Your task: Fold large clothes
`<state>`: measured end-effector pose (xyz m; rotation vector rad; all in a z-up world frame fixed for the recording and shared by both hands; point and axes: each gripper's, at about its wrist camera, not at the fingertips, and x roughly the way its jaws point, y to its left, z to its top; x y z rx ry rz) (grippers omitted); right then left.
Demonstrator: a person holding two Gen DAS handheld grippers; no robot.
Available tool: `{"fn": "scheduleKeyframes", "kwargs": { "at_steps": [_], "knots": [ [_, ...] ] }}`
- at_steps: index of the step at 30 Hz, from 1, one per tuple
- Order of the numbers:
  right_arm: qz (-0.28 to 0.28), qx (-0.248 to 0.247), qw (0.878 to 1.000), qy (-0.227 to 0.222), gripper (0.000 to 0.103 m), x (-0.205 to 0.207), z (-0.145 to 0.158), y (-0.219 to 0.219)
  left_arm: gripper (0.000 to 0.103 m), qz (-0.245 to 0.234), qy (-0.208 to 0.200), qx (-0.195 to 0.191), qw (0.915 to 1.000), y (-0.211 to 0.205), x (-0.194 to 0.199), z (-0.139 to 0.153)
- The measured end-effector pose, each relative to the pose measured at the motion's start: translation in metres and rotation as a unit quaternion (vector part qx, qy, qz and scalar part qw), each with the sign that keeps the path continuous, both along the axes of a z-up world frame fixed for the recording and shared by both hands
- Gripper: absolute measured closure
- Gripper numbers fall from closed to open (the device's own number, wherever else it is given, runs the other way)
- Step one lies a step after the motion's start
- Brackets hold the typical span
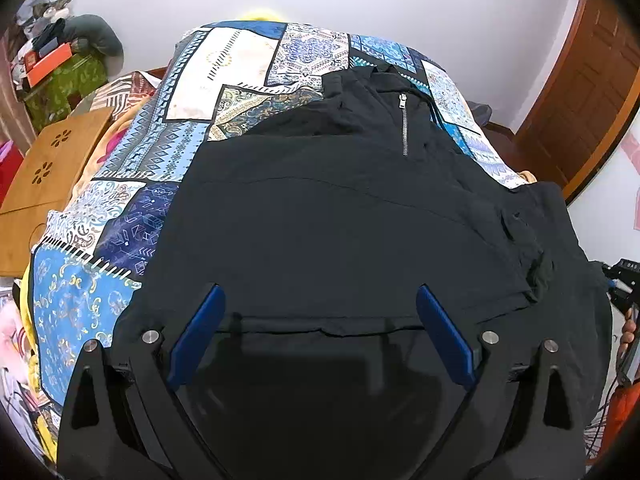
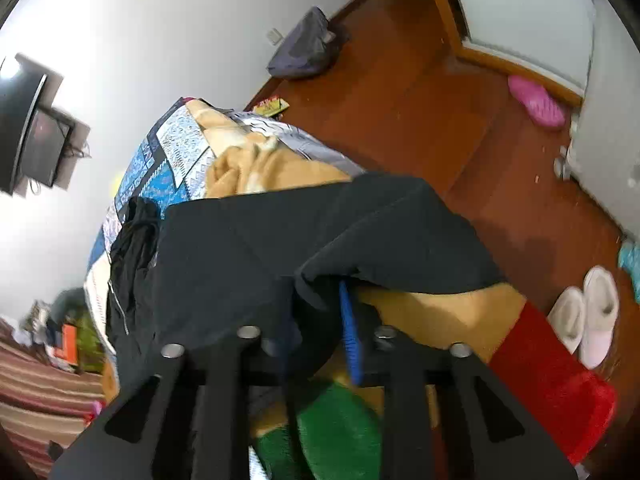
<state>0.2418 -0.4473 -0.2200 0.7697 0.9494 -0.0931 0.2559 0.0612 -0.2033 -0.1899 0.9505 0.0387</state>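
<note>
Broadly, the left wrist view takes in the whole bed (image 1: 248, 80) with its blue patchwork cover, and the black jacket (image 1: 340, 216) spread flat over the near half of it, collar and zipper (image 1: 404, 124) toward the far right corner. The left gripper (image 1: 320, 334) hovers over the jacket's near hem with its blue fingers (image 1: 198, 336) spread wide and nothing between them. At this view's right edge, part of the other gripper shows beyond the bed's right edge.

Only the right wrist view shows what happens at that edge: the right gripper (image 2: 320, 332) has its fingers (image 2: 350, 332) drawn close together on a fold of the jacket (image 2: 280, 248), lifting the cloth off a tan blanket (image 2: 276, 168). Only this view shows the wooden floor (image 2: 460, 128), a pink slipper (image 2: 536, 104) and white slippers (image 2: 588, 316).
</note>
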Motion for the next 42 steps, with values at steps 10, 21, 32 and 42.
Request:
{"fn": "scheduleKeyframes", "kwargs": {
  "at_steps": [10, 21, 32, 42],
  "knots": [
    [0.056, -0.064, 0.990, -0.108, 0.095, -0.001, 0.095, 0.044, 0.006, 0.004, -0.021, 0.001, 0.9998, 0.009, -0.011, 0.013],
    [0.270, -0.070, 0.950, -0.137, 0.095, -0.001, 0.112, 0.196, 0.006, 0.009, -0.031, 0.008, 0.9995, 0.023, -0.027, 0.019],
    [0.350, -0.100, 0.931, -0.014, 0.087, 0.005, 0.034, 0.252, 0.006, 0.011, -0.016, 0.024, 0.9995, 0.034, -0.040, 0.007],
    [0.300, -0.124, 0.943, -0.071, 0.051, -0.008, 0.095, 0.213, 0.006, 0.012, -0.015, 0.008, 0.9998, 0.031, -0.035, 0.002]
  ]
}}
